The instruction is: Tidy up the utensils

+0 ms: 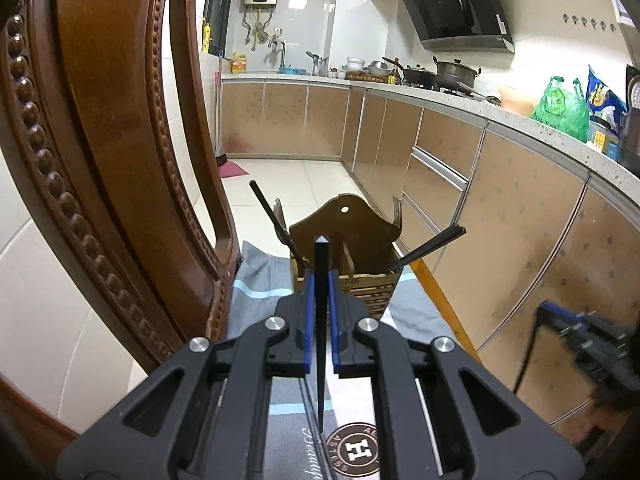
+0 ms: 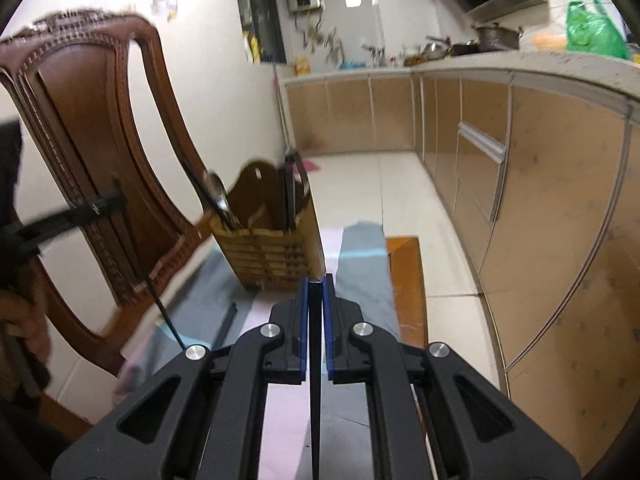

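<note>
In the left wrist view we see our left gripper point(image 1: 320, 280) closed narrow on a black chopstick point(image 1: 321, 320), which stands upright between the blue pads point(image 1: 308, 312), its squared top rising above the fingertips and its pointed end hanging below them over the cloth. Just beyond the fingertips sits the wooden utensil holder point(image 1: 352, 248), on the far end of the grey patterned tablecloth point(image 1: 256, 272). Black chopsticks point(image 1: 432, 246) lean out of its right side, another dark utensil point(image 1: 272, 216) leans out to the left, and fork tines point(image 1: 397, 210) show at its right rear corner. A carved wooden chair back point(image 1: 100, 140) fills the left of this view, near to us. The right gripper point(image 1: 592, 344) appears blurred at the lower right, well apart from the holder.

In the right wrist view our right gripper point(image 2: 316, 292) is likewise closed narrow on a second black chopstick point(image 2: 315, 360), held upright between its blue pads point(image 2: 304, 320). The holder point(image 2: 272, 232) lies ahead and to the left, with a metal spoon point(image 2: 218, 192) in its left compartment. Another black chopstick point(image 2: 224, 326) lies flat on the cloth point(image 2: 360, 264), left of the fingers. The kitchen counter point(image 2: 520, 64) runs along the right.
</note>
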